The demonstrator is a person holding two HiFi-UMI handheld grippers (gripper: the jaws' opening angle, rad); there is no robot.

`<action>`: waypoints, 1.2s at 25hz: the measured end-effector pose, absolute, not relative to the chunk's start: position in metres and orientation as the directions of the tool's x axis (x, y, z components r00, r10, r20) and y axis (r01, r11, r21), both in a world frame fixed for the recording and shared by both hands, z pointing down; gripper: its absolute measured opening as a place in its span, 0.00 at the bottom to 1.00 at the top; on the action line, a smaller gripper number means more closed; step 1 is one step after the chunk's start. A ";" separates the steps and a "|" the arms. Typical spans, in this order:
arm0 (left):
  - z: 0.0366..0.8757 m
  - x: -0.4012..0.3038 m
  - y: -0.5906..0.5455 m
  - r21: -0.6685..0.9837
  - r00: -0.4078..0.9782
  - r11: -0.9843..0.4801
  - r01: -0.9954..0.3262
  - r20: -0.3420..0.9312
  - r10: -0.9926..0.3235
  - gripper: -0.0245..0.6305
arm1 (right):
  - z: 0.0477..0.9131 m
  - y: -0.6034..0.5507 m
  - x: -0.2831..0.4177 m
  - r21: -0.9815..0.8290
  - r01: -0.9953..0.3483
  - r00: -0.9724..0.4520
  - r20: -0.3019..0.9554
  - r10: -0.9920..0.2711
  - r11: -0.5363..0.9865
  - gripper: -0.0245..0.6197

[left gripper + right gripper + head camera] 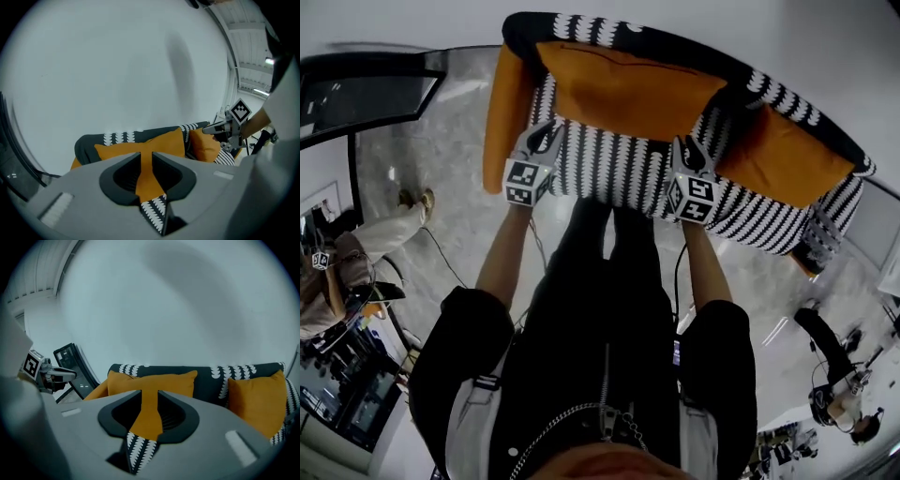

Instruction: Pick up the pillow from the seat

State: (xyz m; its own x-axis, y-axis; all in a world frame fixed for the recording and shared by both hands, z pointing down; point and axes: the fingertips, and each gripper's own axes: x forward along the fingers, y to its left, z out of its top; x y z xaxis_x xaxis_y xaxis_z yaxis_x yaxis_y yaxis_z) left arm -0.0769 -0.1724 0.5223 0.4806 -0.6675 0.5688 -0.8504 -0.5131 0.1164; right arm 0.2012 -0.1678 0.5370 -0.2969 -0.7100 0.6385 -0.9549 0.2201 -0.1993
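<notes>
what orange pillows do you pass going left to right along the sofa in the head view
left orange pillow by the armrest → middle orange pillow against the backrest → right orange pillow

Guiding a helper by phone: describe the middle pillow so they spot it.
Find the black-and-white patterned sofa against the white wall; three orange pillows rest on it. Yours is the centre pillow, leaning on the backrest, flanked by the left-end pillow and right-end pillow.
</notes>
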 end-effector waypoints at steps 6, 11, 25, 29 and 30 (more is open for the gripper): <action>0.566 -0.078 -0.185 0.135 0.486 -0.519 -0.844 0.604 -0.632 0.30 | 0.574 -0.175 0.217 -0.184 -0.965 -0.264 0.679 -0.685 0.190 0.32; 0.604 -0.081 -0.194 0.162 0.476 -0.495 -0.854 0.628 -0.616 0.45 | 0.609 -0.180 0.223 -0.195 -0.967 -0.256 0.709 -0.657 0.167 0.42; 0.695 -0.099 -0.222 0.210 0.494 -0.484 -0.849 0.638 -0.590 0.69 | 0.699 -0.202 0.238 -0.196 -0.962 -0.271 0.746 -0.608 0.188 0.76; 0.720 -0.106 -0.227 0.218 0.490 -0.480 -0.850 0.661 -0.568 0.73 | 0.725 -0.210 0.237 -0.202 -0.955 -0.291 0.763 -0.577 0.216 0.79; 0.727 -0.108 -0.228 0.220 0.491 -0.481 -0.849 0.663 -0.564 0.74 | 0.731 -0.213 0.238 -0.208 -0.955 -0.295 0.763 -0.575 0.213 0.79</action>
